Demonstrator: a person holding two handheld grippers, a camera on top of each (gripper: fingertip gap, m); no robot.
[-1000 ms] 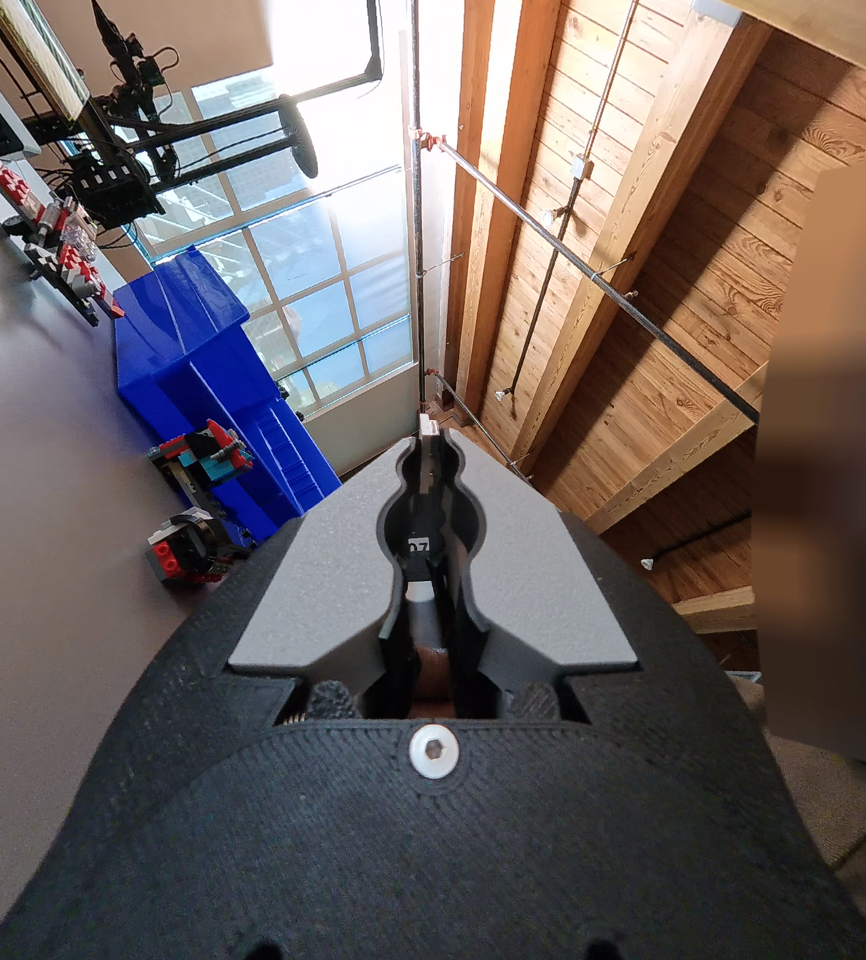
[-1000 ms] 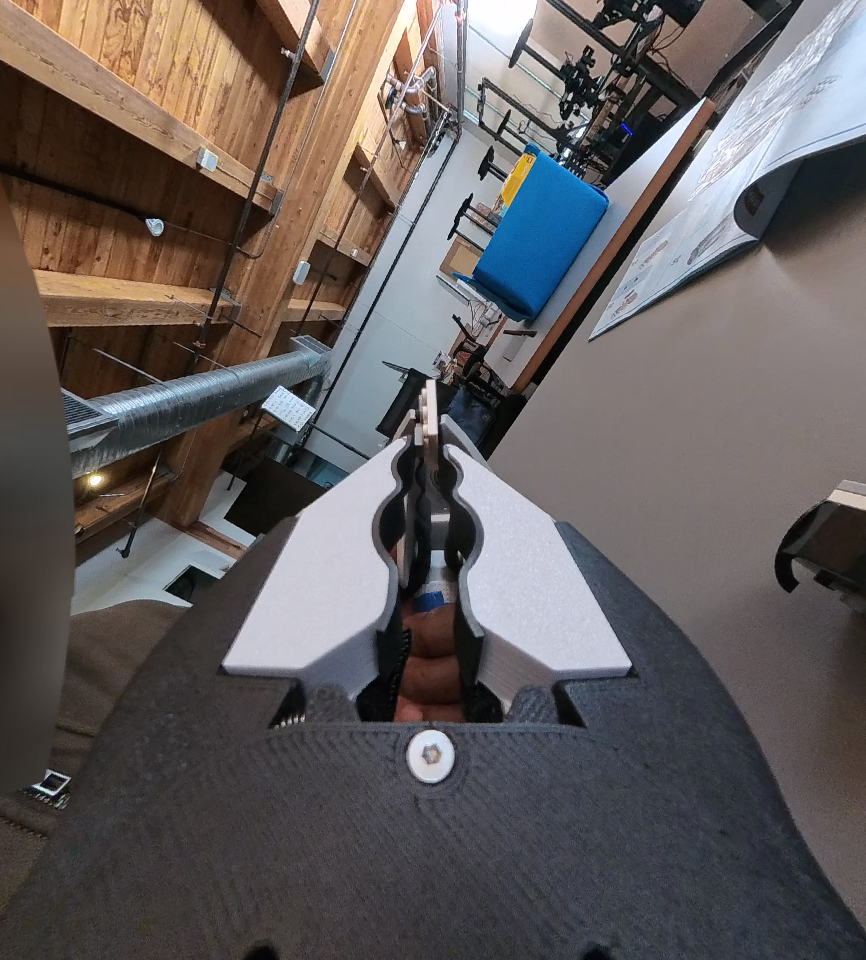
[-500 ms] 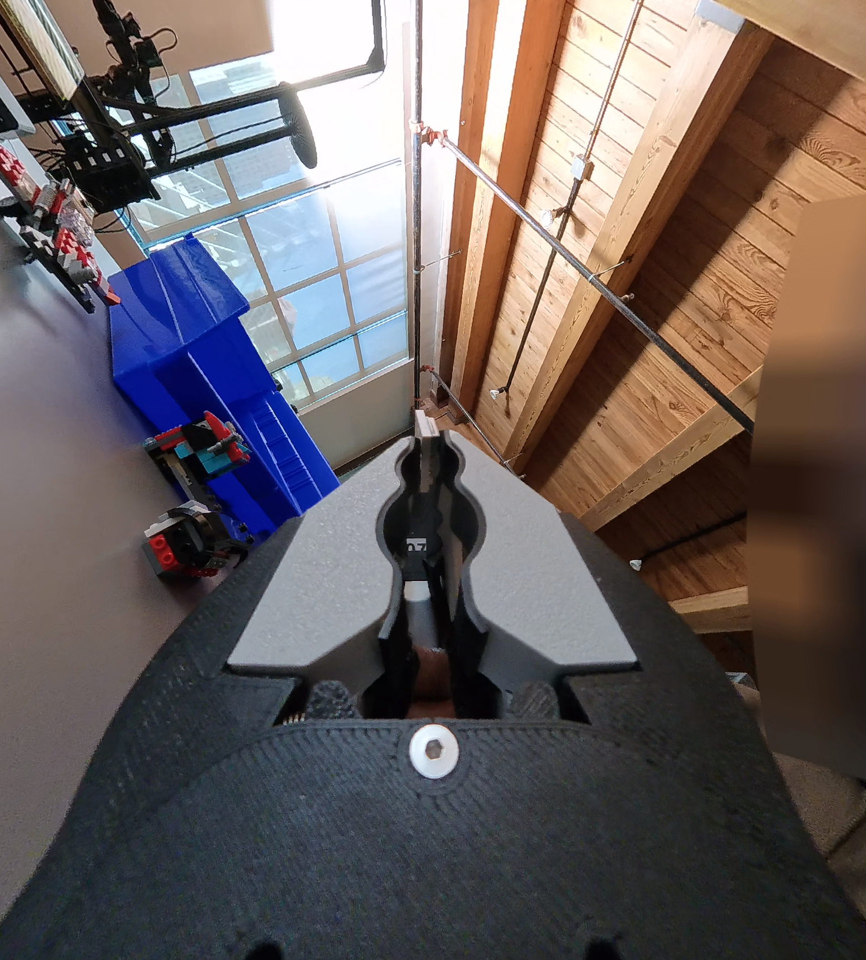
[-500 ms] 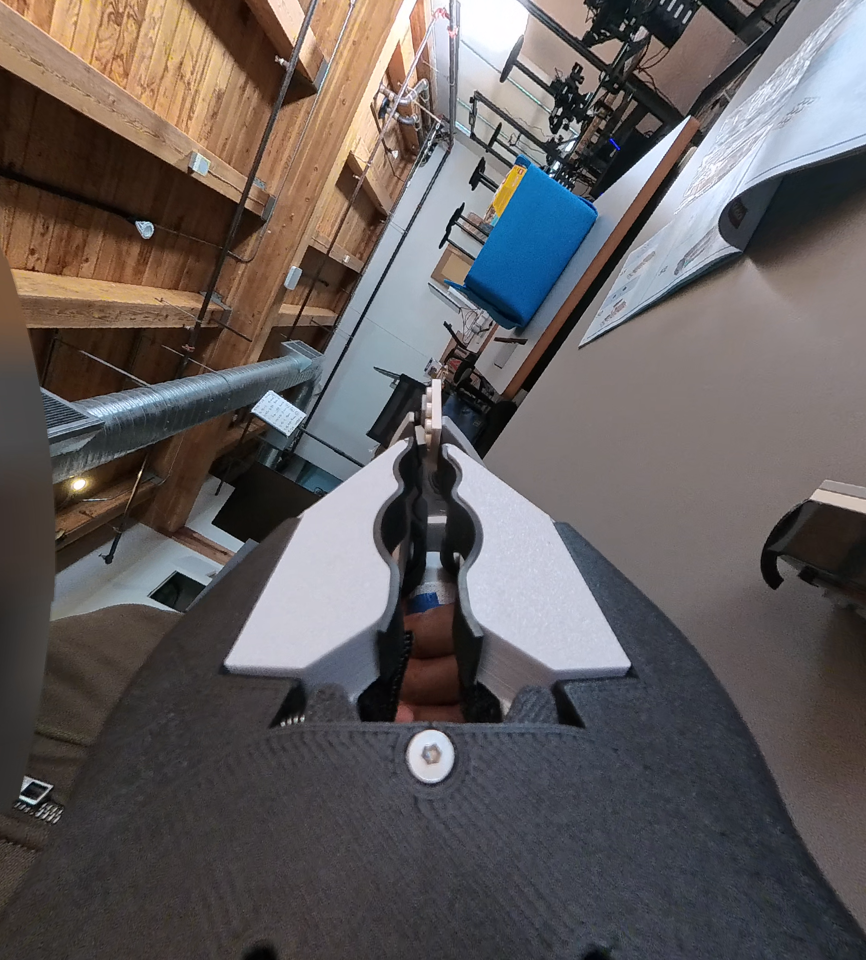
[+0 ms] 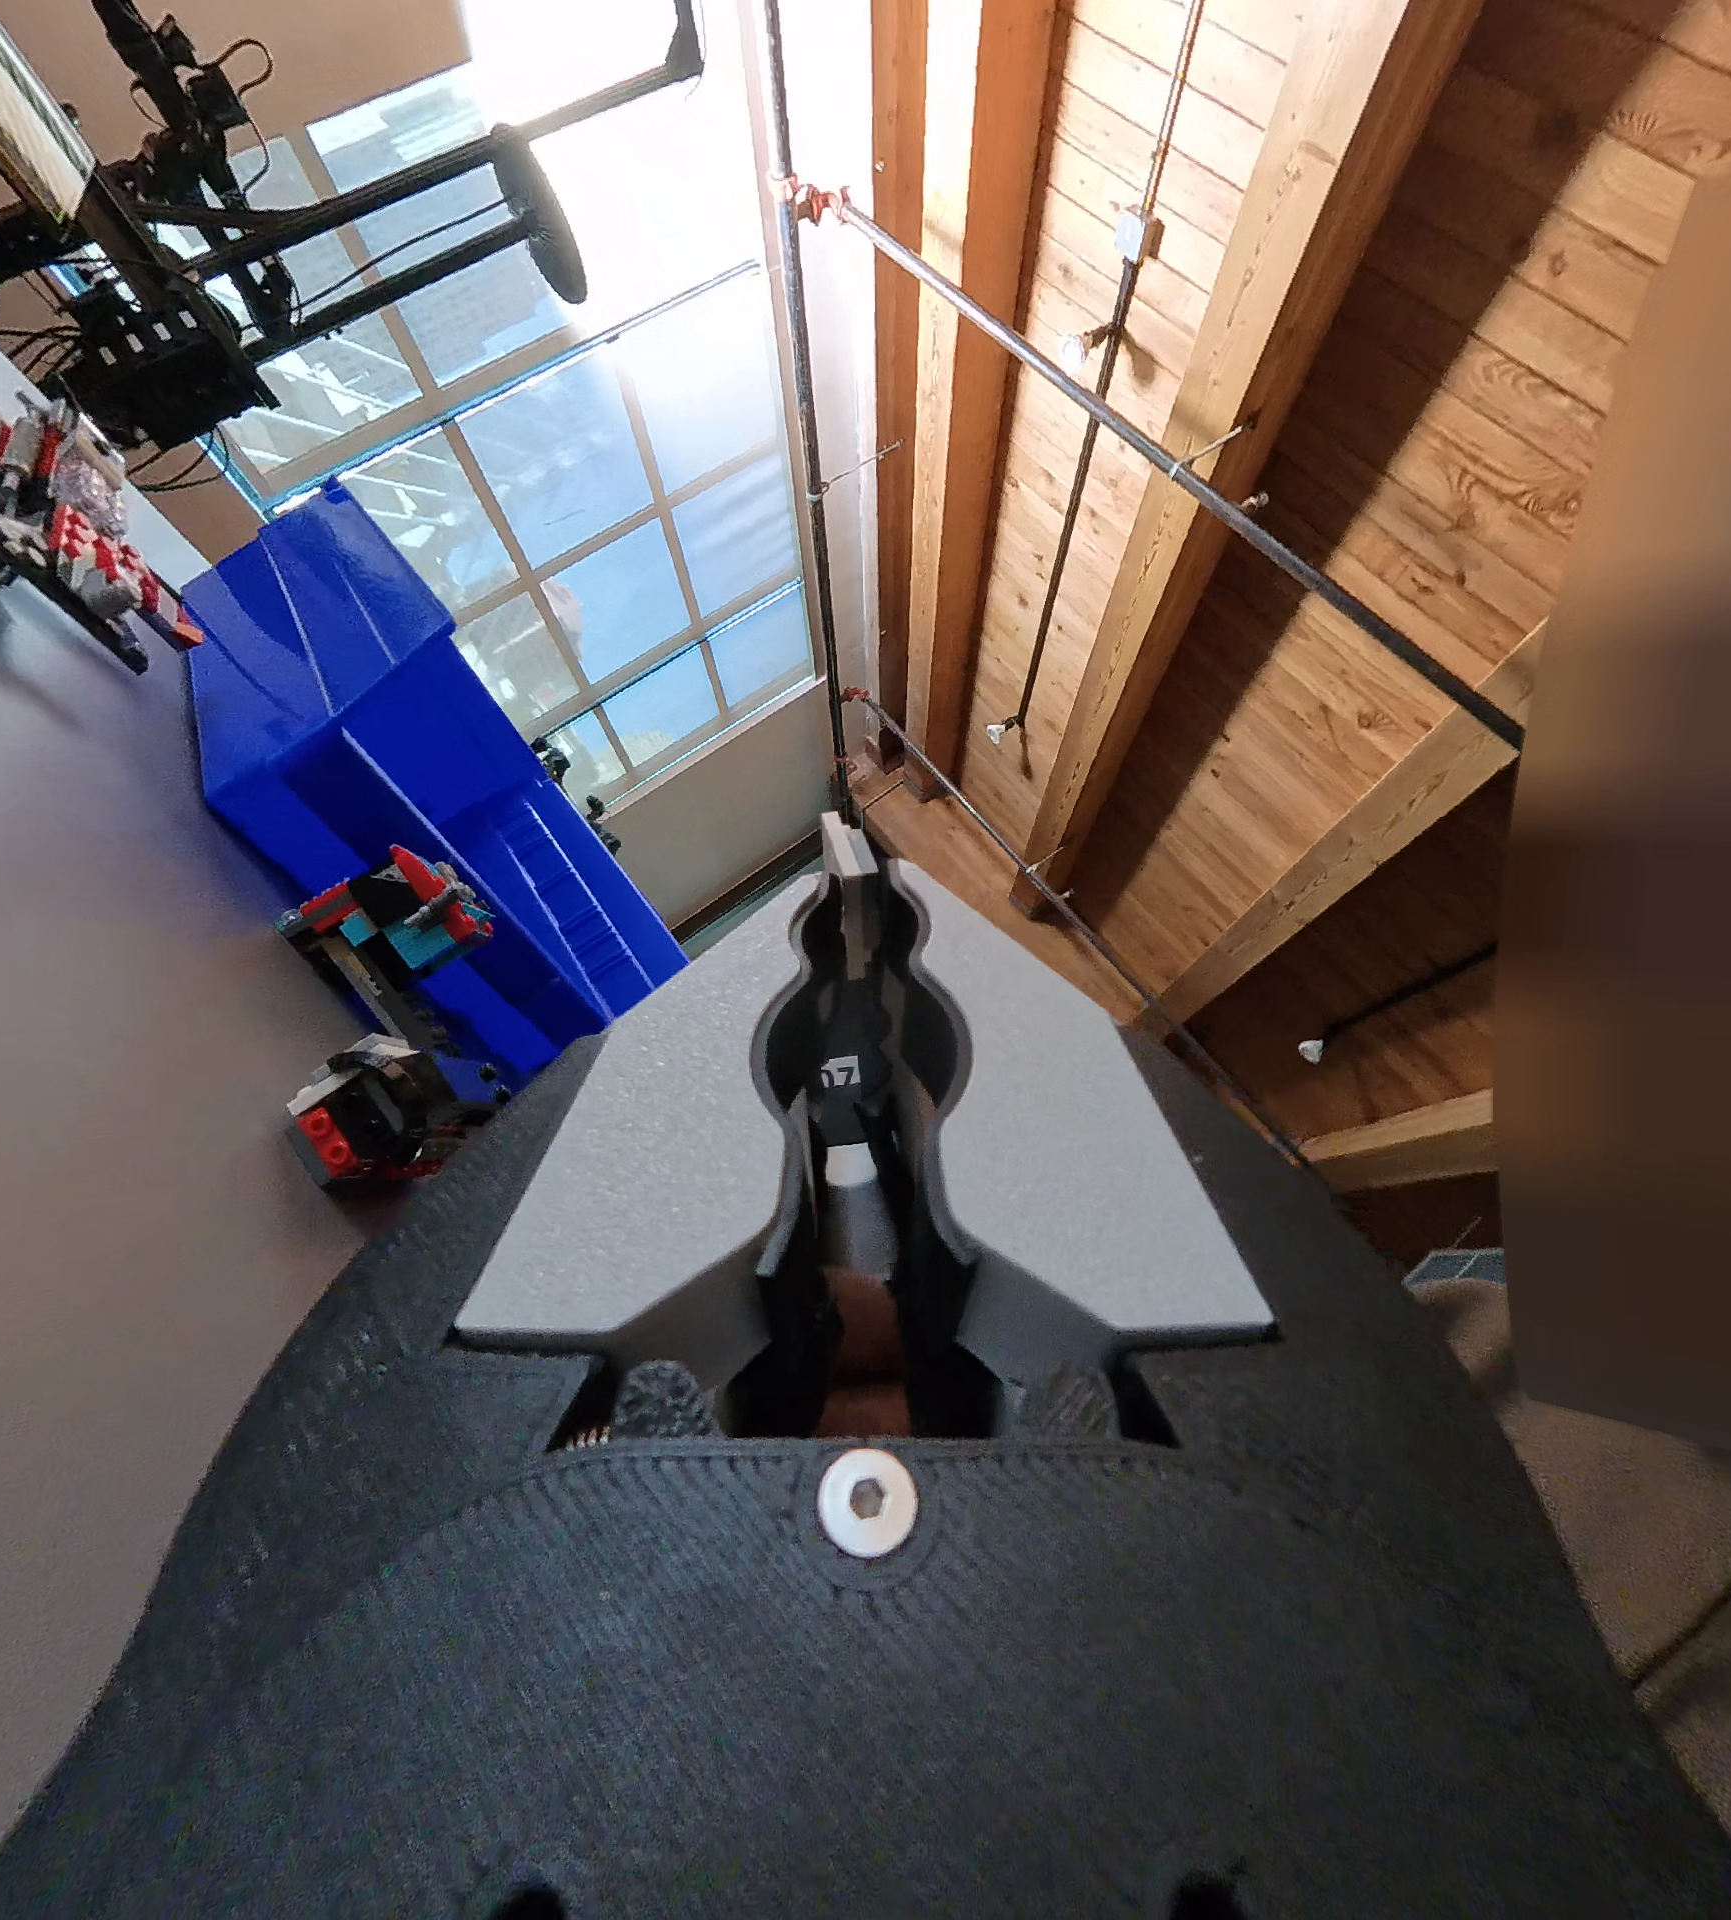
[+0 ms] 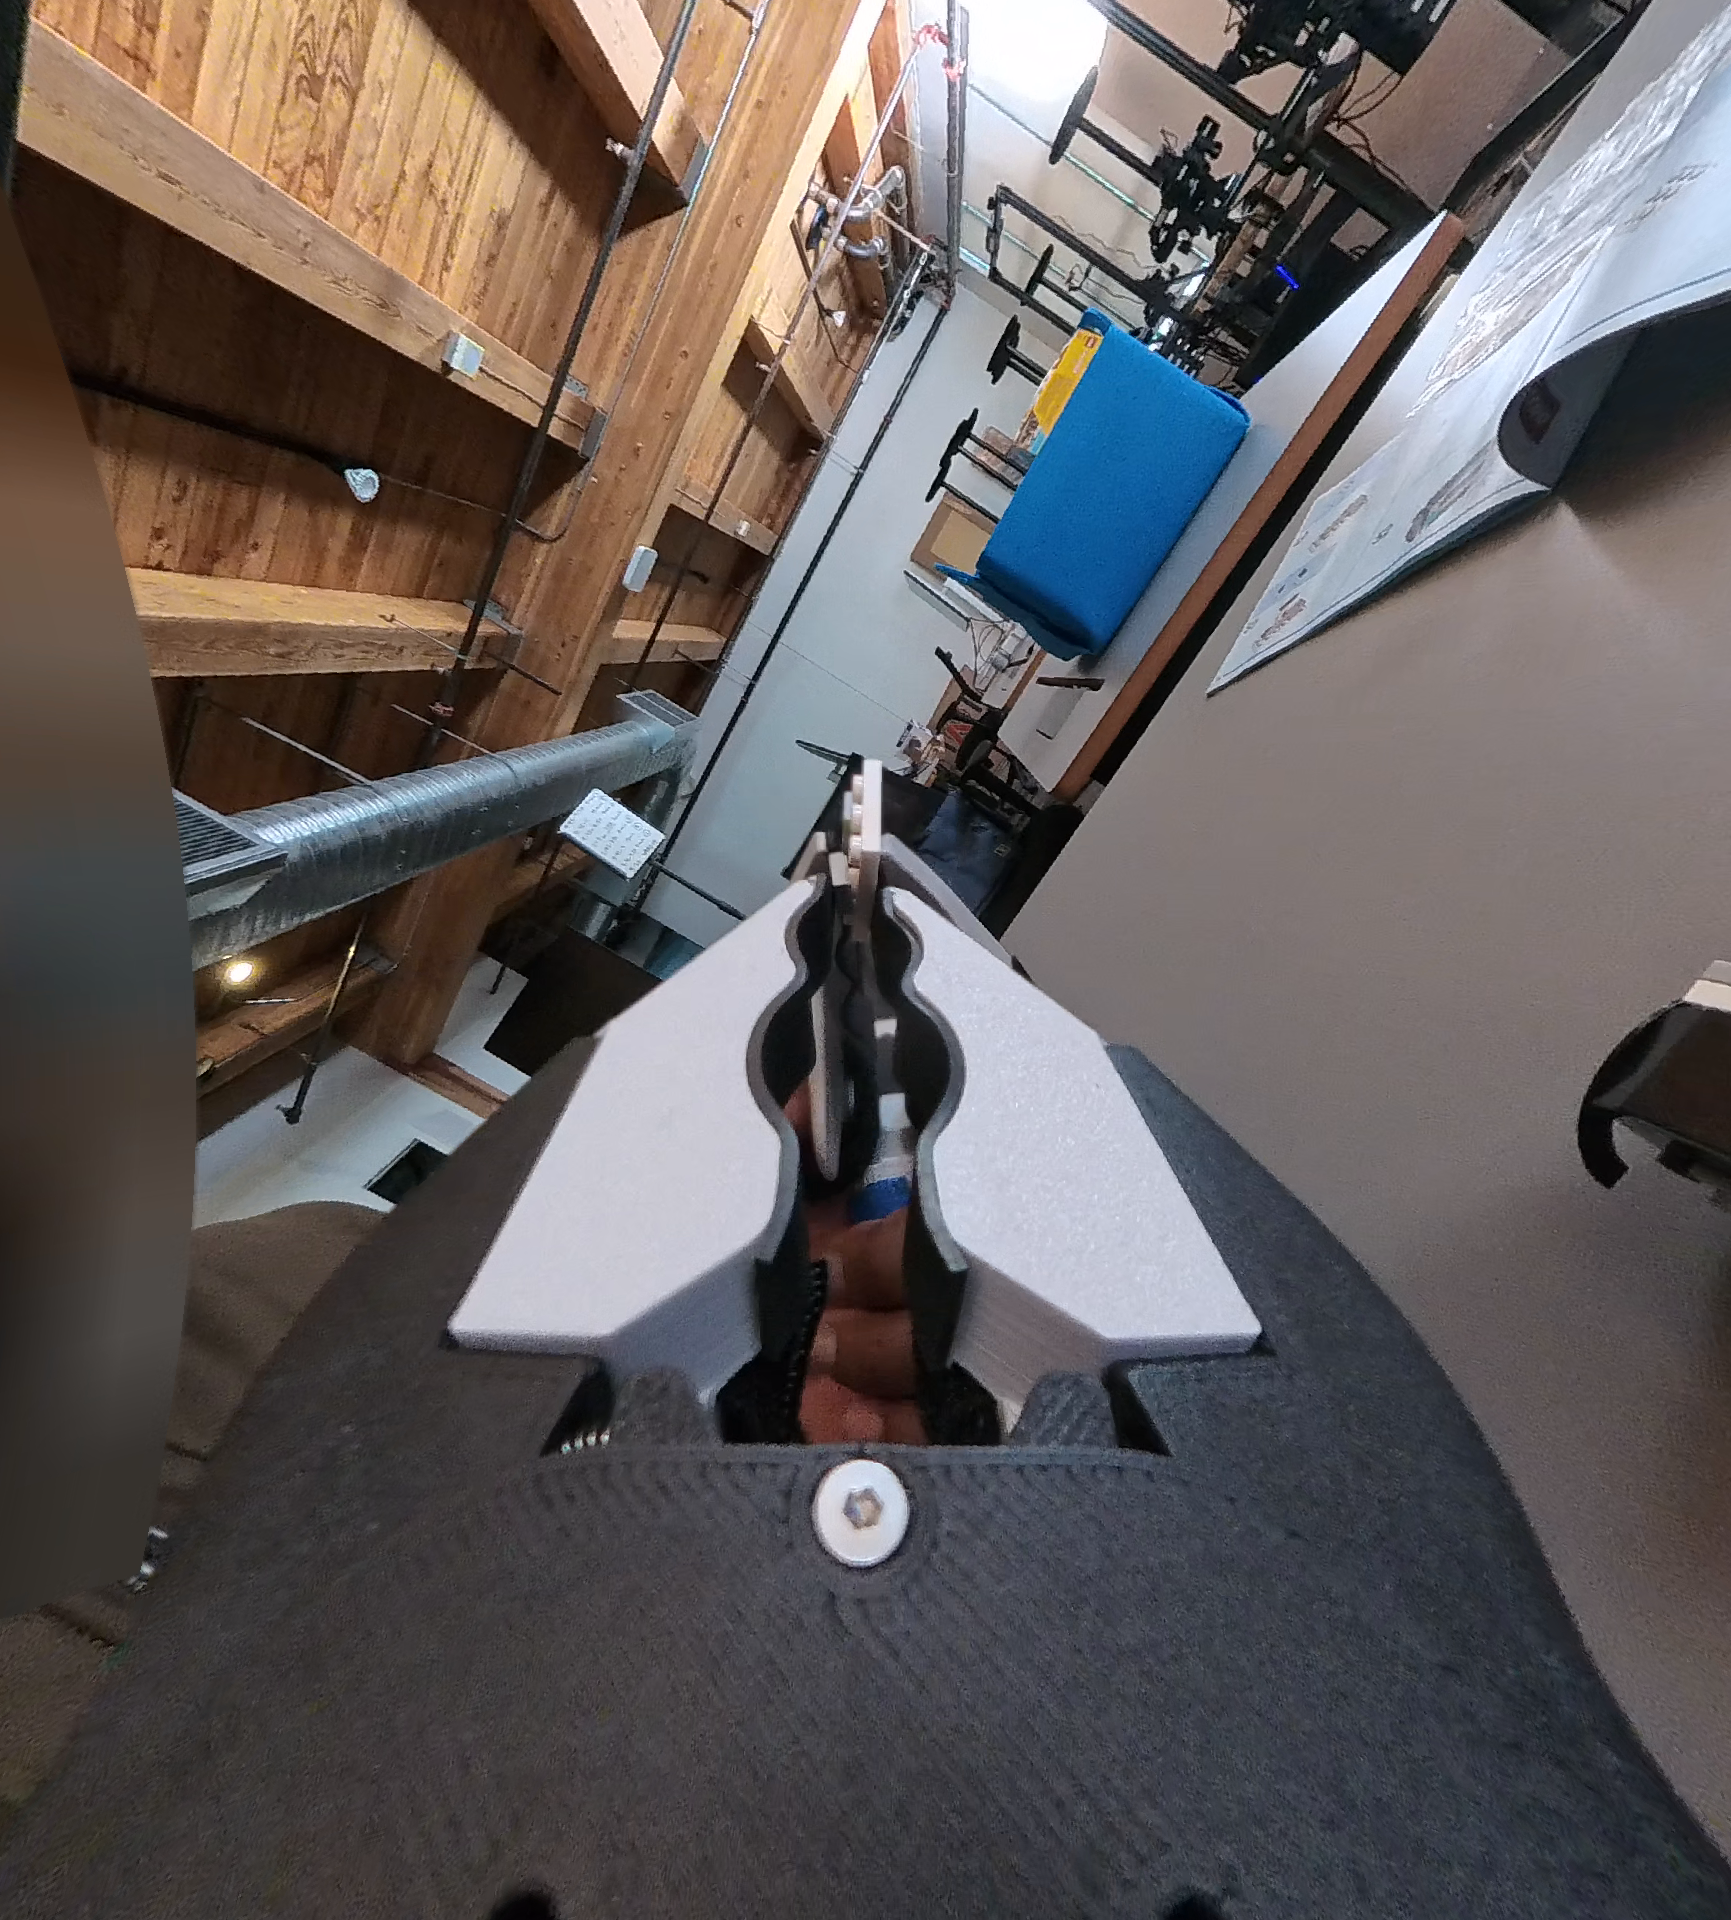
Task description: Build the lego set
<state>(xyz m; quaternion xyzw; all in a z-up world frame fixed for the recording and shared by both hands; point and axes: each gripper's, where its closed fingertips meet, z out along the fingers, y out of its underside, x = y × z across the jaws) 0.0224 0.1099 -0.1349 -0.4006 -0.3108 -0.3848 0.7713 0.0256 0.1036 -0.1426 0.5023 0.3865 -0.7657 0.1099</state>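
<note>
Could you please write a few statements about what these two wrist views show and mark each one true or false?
1. The left tongs grip a thin grey piece. True.
2. The right tongs are wide open with nothing between them. False: they are closed on a pale studded plate.
3. A blue bin stands on the table behind small brick models. True.
4. The open booklet lies on the floor. False: it lies on the table.
</note>
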